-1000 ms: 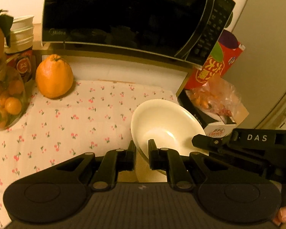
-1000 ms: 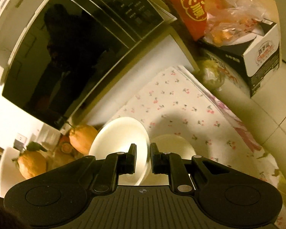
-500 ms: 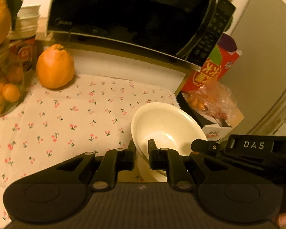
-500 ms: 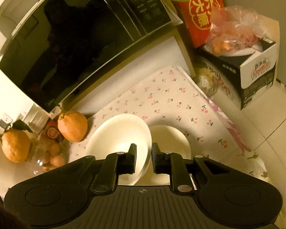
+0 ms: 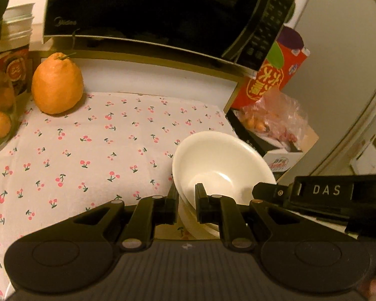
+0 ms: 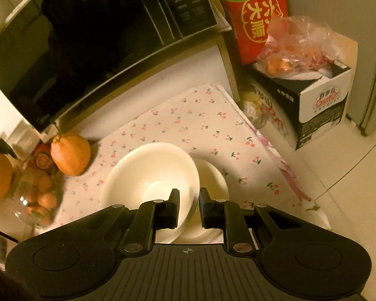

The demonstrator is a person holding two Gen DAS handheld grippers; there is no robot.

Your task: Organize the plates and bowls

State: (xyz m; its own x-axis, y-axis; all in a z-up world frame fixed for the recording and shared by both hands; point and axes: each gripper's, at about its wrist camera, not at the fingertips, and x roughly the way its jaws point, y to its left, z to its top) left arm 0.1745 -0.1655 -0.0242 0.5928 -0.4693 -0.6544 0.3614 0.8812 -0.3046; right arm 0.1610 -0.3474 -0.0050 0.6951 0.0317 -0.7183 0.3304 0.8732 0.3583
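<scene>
A white bowl (image 5: 220, 160) is held tilted over the cherry-print cloth (image 5: 92, 150). My left gripper (image 5: 186, 198) is shut on its near rim. My right gripper (image 6: 189, 200) is shut on the rim of the same bowl (image 6: 150, 175) from the other side; its black body shows in the left wrist view (image 5: 325, 195). A second white dish (image 6: 213, 178) lies on the cloth under and beside the bowl; it shows below the bowl in the left wrist view (image 5: 195, 225).
A black microwave (image 5: 163, 12) stands at the back over the cloth. A large orange (image 5: 57, 82) sits at the back left beside a glass bowl of small oranges (image 6: 37, 200). A red box (image 6: 260, 12) and a carton with bagged fruit (image 6: 308, 75) stand right.
Both grippers keep their hold on the bowl. The views have shifted a little, and the bowl has come lower over the dish beneath it.
</scene>
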